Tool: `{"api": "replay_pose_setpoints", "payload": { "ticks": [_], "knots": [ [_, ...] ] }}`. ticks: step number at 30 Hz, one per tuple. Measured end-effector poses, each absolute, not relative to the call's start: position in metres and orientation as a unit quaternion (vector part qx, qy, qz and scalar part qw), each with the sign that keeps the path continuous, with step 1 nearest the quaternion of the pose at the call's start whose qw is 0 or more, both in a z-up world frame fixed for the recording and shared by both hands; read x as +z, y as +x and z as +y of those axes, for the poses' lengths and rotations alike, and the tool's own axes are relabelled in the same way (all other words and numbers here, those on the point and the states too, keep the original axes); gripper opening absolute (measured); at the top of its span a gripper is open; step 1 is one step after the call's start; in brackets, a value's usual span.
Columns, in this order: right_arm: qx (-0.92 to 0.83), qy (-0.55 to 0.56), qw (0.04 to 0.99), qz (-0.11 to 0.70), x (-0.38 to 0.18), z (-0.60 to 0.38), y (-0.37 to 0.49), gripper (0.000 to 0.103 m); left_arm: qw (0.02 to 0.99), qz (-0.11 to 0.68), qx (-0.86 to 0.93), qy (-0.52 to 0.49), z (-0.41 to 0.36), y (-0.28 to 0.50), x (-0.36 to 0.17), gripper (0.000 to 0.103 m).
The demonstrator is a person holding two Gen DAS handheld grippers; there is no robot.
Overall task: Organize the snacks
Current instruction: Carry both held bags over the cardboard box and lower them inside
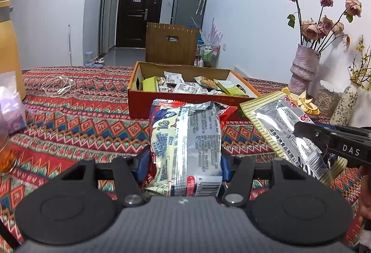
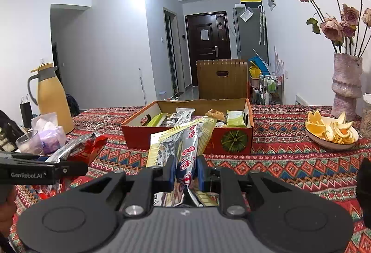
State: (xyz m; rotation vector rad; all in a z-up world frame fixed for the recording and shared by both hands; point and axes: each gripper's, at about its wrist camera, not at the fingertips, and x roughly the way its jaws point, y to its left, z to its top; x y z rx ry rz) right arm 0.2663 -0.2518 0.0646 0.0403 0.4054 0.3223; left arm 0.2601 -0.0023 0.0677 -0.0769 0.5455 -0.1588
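My left gripper (image 1: pixel 185 160) is shut on a wide silver and red snack pack (image 1: pixel 185 146), held above the patterned cloth just before the red cardboard box (image 1: pixel 148 104). In the right wrist view my right gripper (image 2: pixel 185 170) is shut on a flat silver packet with a gold striped border (image 2: pixel 185 144), its far end reaching over the red cardboard box (image 2: pixel 234 139). The same gold-edged packet (image 1: pixel 280 123) and the right gripper (image 1: pixel 299 130) show at the right of the left wrist view. The left gripper (image 2: pixel 76 168) with its pack (image 2: pixel 76 146) appears at the left of the right wrist view. The box holds several small wrapped snacks.
A yellow thermos jug (image 2: pixel 52 100), a glass (image 2: pixel 27 143) and a tissue pack (image 2: pixel 49 134) stand left. A bowl of orange pieces (image 2: pixel 331 132) and a vase of dried roses (image 2: pixel 346 86) are right. A wooden chair back (image 2: pixel 221 81) stands behind the table.
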Motion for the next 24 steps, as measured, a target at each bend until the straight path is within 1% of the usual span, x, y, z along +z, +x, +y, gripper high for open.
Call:
{"api": "replay_pose_setpoints", "payload": {
  "ticks": [24],
  "knots": [
    [0.159, 0.016, 0.964, 0.213, 0.057, -0.234, 0.383, 0.018, 0.956, 0.278, -0.087, -0.027, 0.000, 0.376, 0.066, 0.058]
  ]
}}
